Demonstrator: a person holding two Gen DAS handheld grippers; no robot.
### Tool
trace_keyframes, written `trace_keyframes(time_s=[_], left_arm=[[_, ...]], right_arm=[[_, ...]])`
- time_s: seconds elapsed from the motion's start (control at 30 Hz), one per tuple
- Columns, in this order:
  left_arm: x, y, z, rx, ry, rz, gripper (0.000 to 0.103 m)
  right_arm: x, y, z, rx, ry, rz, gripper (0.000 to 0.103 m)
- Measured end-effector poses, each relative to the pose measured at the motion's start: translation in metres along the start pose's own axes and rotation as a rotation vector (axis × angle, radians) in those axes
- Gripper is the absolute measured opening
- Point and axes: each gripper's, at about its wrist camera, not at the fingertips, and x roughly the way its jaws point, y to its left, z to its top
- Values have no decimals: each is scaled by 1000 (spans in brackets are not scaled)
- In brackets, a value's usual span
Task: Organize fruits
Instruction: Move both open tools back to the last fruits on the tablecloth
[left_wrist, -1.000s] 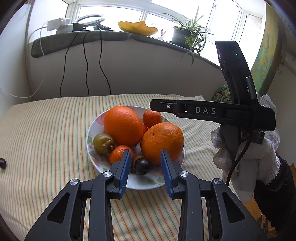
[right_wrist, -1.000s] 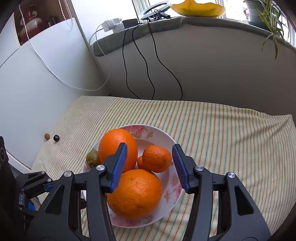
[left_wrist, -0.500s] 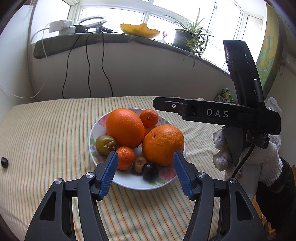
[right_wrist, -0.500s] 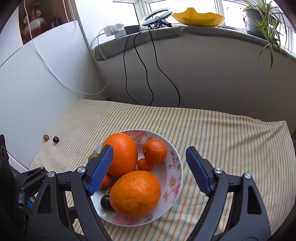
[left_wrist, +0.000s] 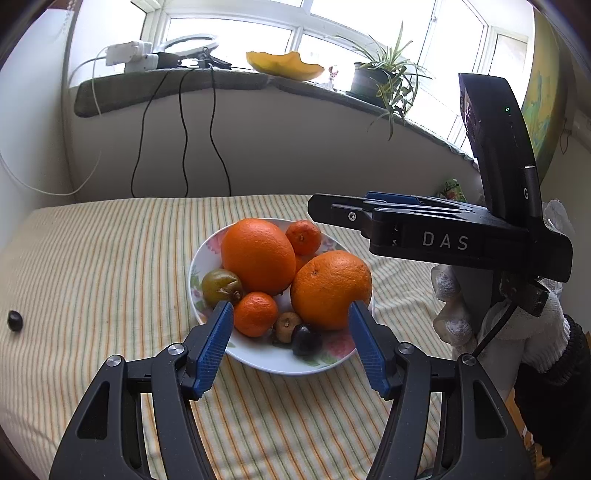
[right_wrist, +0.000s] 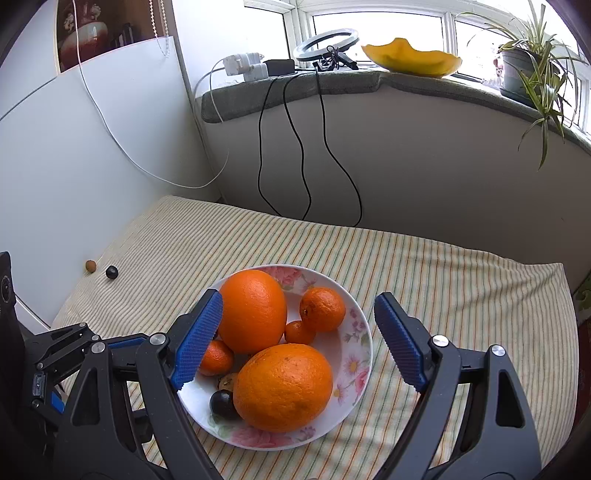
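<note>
Fruits fill a flowered bowl on the striped table; the left gripper, jaws opening, and the right gripper, jaws wide, hover empty.

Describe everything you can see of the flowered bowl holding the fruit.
The bowl is white, glossy like ceramic, with pink flowers and green leaves printed on its wall. It sits upright on the striped cloth, piled with two big oranges, small mandarins, a greenish fruit and dark small fruits. No tongs touch it.
</note>
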Motion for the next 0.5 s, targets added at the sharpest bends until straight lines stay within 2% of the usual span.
trace_keyframes(time_s=[0.5], left_arm=[[-14,7,-3,-15,-28,11,64]], right_arm=[[-8,12,4,-2,-30,10,86]])
